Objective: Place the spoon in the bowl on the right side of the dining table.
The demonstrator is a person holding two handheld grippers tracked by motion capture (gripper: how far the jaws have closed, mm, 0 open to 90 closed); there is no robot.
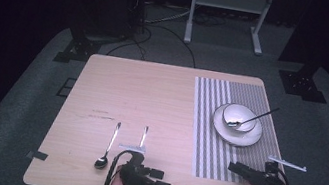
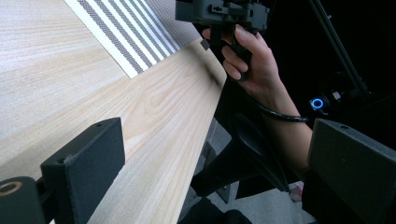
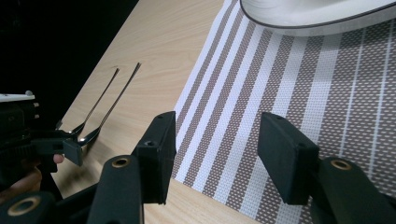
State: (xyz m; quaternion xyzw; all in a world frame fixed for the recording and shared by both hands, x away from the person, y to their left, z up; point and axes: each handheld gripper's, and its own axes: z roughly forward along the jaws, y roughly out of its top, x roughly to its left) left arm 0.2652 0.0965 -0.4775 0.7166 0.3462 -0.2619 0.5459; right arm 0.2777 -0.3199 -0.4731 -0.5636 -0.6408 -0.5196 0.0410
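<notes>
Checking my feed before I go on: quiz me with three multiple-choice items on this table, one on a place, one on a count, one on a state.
1. Where does the round white bowl stand?
A. on the round white plate on the grey-and-white striped placemat
B. on bare wood
C. on the floor

2. How many slim metal utensils lie on the bare wood left of the placemat?
A. one
B. two
C. four

3. How is the right gripper?
A. shut on a spoon
B. open, nothing between its jaws
C. shut on the plate's rim

Answers: 1 A, the high view shows the bowl inside the plate's rim on the stripes. 2 B, a long-handled metal spoon and a second metal utensil lie side by side. 3 B, the placemat shows through the gap between the jaws.
</notes>
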